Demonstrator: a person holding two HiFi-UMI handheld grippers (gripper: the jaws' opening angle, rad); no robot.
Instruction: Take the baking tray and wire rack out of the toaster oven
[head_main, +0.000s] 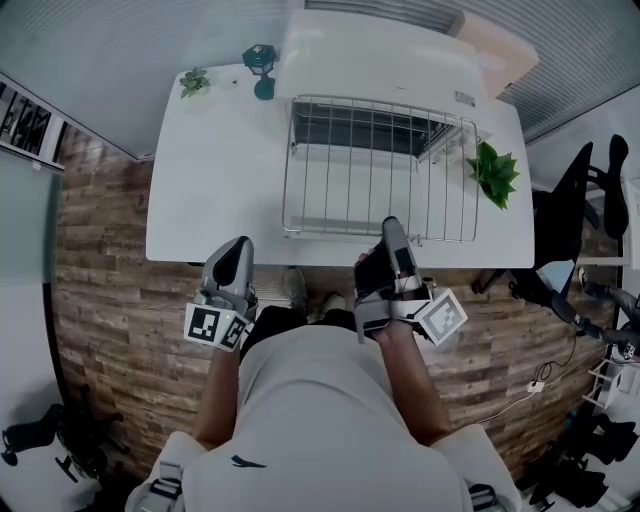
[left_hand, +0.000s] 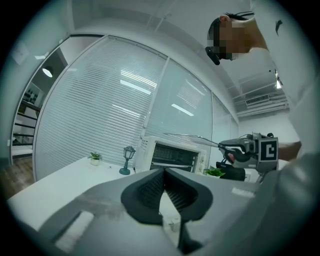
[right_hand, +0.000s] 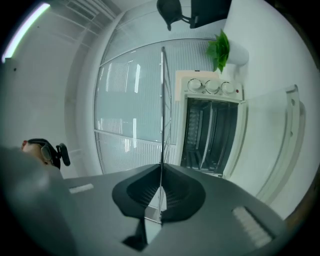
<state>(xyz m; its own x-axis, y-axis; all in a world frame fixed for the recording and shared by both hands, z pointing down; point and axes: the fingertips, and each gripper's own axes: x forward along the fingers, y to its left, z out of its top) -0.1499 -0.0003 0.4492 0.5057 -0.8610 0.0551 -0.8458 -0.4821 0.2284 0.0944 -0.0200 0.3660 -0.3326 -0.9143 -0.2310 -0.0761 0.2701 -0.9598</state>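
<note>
My right gripper (head_main: 392, 225) is shut on the near edge of the wire rack (head_main: 375, 165) and holds it in the air above the white table (head_main: 215, 180). The rack hangs in front of the white toaster oven (head_main: 380, 55). In the right gripper view the rack (right_hand: 162, 115) runs edge-on from the closed jaws (right_hand: 161, 170) as a thin line. Beyond it, the oven (right_hand: 212, 130) stands with its door (right_hand: 280, 145) open. I cannot make out a baking tray inside. My left gripper (head_main: 240, 245) hovers at the table's front edge, shut and holding nothing.
A teal lantern (head_main: 261, 70) and a small potted plant (head_main: 193, 82) stand at the table's back left. A larger green plant (head_main: 495, 172) sits at its right edge, close to the rack. An office chair (head_main: 585, 190) stands to the right of the table.
</note>
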